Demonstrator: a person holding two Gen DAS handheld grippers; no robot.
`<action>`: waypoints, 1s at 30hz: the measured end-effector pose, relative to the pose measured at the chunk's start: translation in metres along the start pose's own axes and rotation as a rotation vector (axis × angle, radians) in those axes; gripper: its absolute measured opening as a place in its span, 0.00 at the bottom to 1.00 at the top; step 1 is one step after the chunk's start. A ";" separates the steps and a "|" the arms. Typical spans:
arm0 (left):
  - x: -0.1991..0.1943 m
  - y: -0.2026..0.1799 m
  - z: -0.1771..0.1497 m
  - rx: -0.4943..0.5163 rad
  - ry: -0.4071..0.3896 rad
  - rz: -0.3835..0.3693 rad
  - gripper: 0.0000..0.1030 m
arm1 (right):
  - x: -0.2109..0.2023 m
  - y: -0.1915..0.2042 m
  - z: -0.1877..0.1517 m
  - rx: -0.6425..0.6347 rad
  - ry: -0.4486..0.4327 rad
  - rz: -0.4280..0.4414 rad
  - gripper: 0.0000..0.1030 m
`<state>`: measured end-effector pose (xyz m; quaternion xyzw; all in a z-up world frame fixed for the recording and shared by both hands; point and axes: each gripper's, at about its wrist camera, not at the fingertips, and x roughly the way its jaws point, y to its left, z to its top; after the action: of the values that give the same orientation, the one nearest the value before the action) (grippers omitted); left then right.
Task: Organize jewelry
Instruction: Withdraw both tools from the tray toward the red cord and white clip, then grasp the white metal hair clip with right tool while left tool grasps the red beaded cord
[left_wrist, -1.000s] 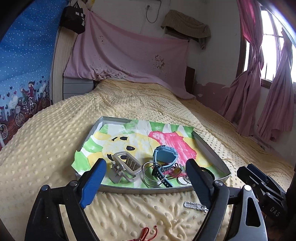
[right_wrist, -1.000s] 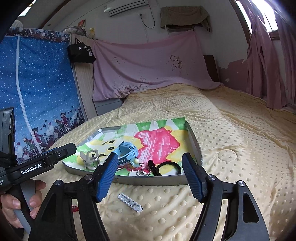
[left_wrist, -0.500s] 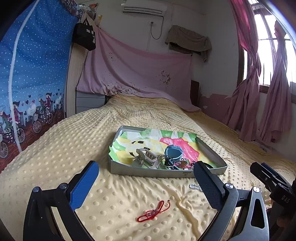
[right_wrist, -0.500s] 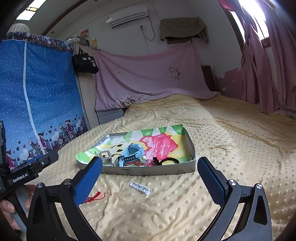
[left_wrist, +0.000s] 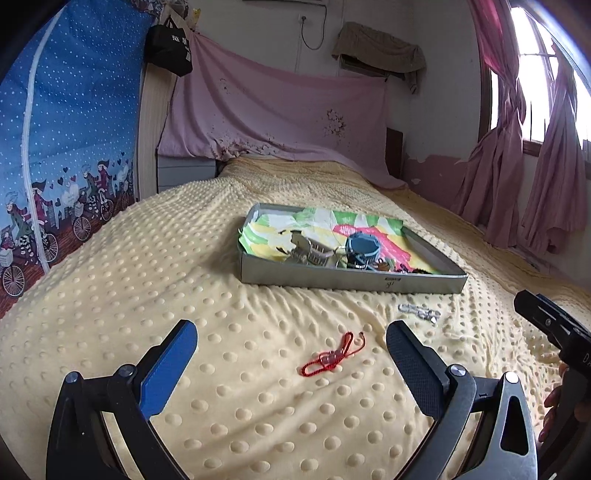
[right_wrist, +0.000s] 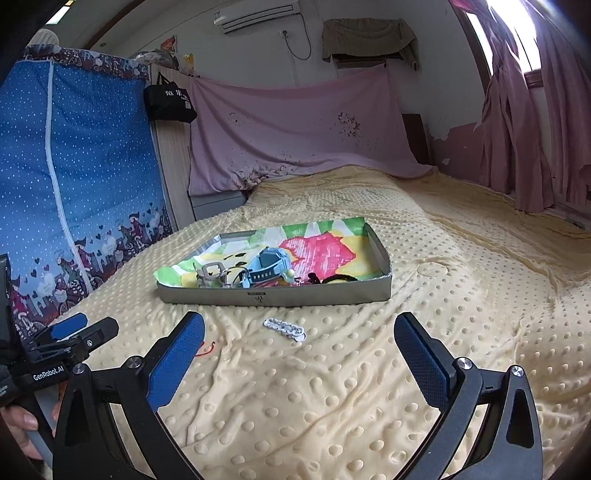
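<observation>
We note L gripper (left_wrist: 291, 362) w/ jaws spread wide, nothing between the pads; its fingers (left_wrist: 168, 365) reach up from 7 and 5 o'clock of the left wrist view. R gripper (right_wrist: 299, 354) likewise spread wide and empty, fingers (right_wrist: 423, 360) rising from 7 and 5 o'clock of the right wrist view. In that view we see L gripper's body at 9 o'clock, a hand (right_wrist: 20, 424) on its handle at 8 o'clock. In the left wrist view, R gripper's body sits at 3–4 o'clock, fingertips (left_wrist: 550, 410) of the holding hand at 4 o'clock.
</observation>
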<state>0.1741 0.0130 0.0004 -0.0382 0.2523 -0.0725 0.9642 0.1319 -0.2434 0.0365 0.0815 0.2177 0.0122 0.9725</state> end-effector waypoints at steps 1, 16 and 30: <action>0.004 0.000 -0.003 0.004 0.017 -0.001 1.00 | 0.004 -0.001 0.000 -0.001 0.020 0.004 0.98; 0.033 -0.003 -0.011 -0.060 0.064 -0.045 1.00 | 0.052 0.001 0.000 -0.022 0.108 0.044 0.98; 0.077 -0.020 -0.024 0.006 0.252 -0.151 0.58 | 0.126 0.014 -0.004 -0.096 0.250 0.125 0.72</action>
<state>0.2263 -0.0199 -0.0559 -0.0446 0.3674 -0.1497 0.9168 0.2439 -0.2219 -0.0179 0.0460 0.3309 0.0934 0.9379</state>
